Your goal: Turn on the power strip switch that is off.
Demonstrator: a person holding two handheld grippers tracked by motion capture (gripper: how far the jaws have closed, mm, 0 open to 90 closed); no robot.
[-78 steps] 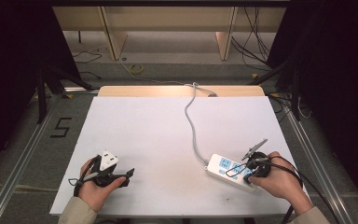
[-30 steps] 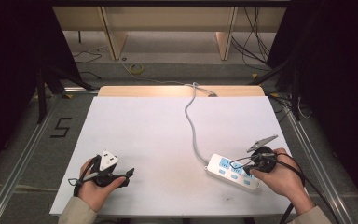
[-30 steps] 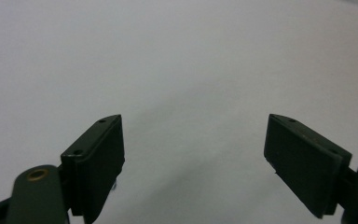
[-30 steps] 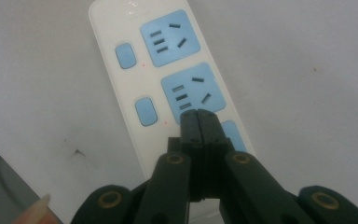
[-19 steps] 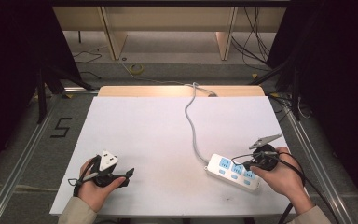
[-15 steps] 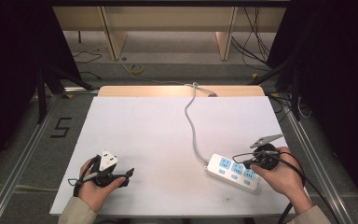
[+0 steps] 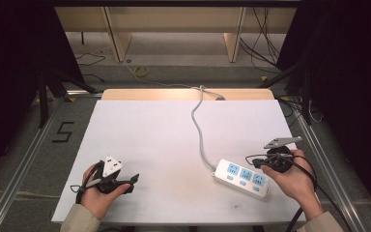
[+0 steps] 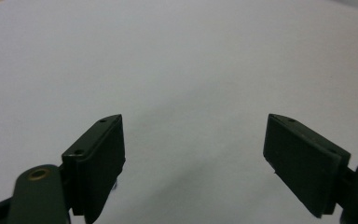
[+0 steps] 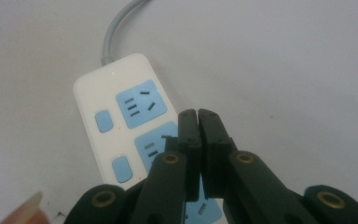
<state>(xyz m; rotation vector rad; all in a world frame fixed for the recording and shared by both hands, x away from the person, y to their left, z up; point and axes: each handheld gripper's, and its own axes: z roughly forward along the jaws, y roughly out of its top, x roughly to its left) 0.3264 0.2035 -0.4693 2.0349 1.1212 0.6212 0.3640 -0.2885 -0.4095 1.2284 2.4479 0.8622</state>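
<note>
In the high view the right gripper (image 7: 255,161) has lifted off the power strip (image 7: 242,177) near the table's (image 7: 164,125) front right and now hovers just past its end, while the left gripper (image 7: 134,178) stays parked at the front left. The left gripper view has its jaws wide apart over bare table. The right gripper view shows jaws clenched on nothing above the strip's middle socket (image 9: 156,144), so a switch press looks done or lined up.
</note>
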